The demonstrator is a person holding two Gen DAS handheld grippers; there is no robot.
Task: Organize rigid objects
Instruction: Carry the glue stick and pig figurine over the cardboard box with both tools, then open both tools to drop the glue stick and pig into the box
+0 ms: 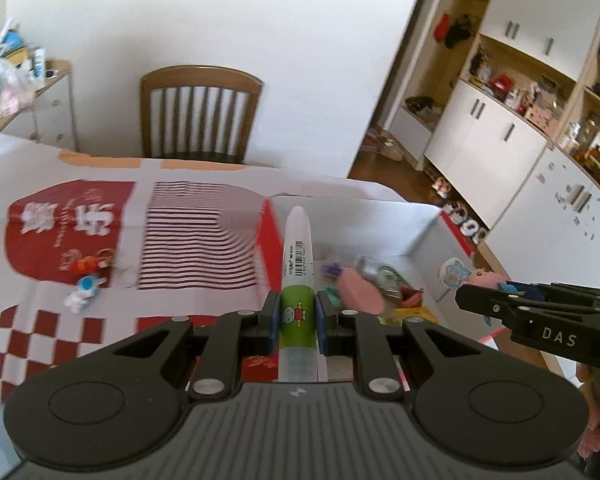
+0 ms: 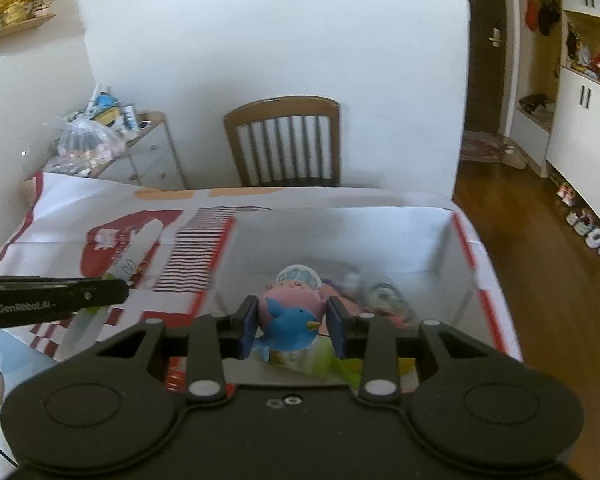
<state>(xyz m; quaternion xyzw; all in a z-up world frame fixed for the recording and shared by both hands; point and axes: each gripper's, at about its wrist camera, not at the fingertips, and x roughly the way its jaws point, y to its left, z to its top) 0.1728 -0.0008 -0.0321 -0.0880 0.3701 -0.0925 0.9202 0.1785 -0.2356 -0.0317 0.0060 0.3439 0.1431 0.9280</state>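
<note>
Left tongs [image 1: 297, 316] clamp a marker [image 1: 297, 264]; right tongs [image 2: 292, 322] clamp a toy figure [image 2: 290, 316].

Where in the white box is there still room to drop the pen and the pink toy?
The far part of the white box, along its back and right walls, looks bare. The near part is crowded with a pink disc and blurred small bits. On the patterned paper, the striped patch is free; small figures sit left of it.

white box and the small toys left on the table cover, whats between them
In the left wrist view, a black-striped patch of the table cover lies between the white box and the small toys; no loose item on it.
</note>
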